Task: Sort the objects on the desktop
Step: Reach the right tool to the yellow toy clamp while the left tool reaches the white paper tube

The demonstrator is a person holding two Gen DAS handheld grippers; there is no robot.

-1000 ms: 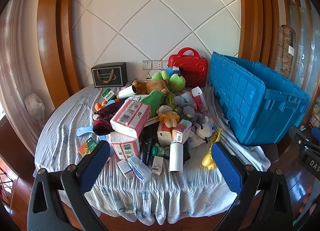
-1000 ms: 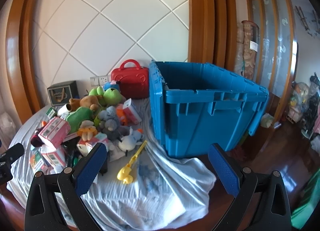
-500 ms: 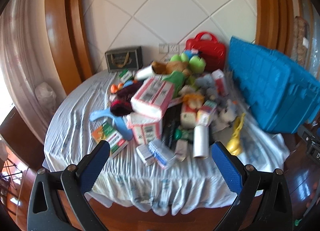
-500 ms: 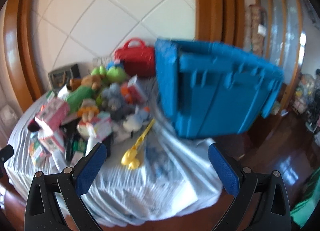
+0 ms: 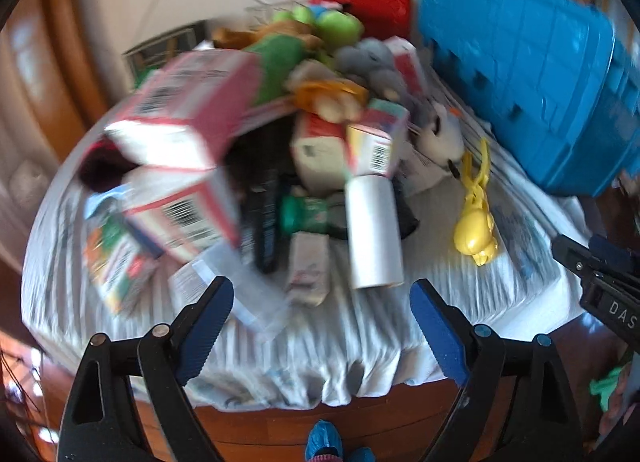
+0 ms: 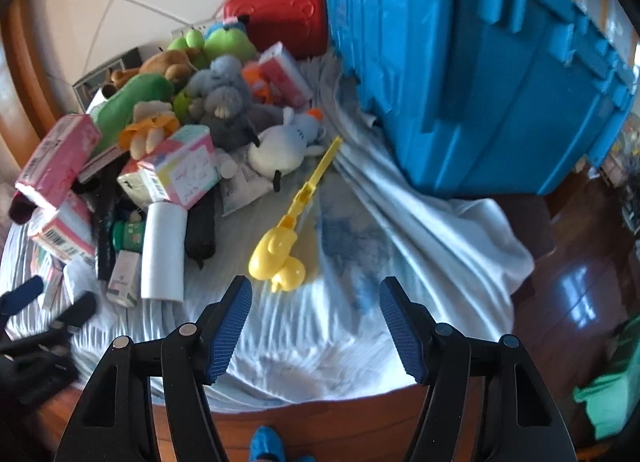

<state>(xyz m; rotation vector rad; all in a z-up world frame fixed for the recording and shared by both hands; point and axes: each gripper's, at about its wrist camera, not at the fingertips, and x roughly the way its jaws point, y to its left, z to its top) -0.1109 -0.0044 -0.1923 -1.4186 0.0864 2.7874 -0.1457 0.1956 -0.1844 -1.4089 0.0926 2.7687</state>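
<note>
left wrist view motion-blurred: labels on pink boxes (image 5: 188, 102) unreadable. blue crate (image 6: 480, 74) cut off by top edge, inside hidden. black box (image 6: 96, 82) mostly hidden behind plush toys (image 6: 216, 98).

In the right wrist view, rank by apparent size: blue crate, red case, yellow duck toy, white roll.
1. blue crate, clearly largest.
2. red case.
3-4. yellow duck toy and white roll look alike; both lie nearer the camera than the case, so I won't rank them.
</note>
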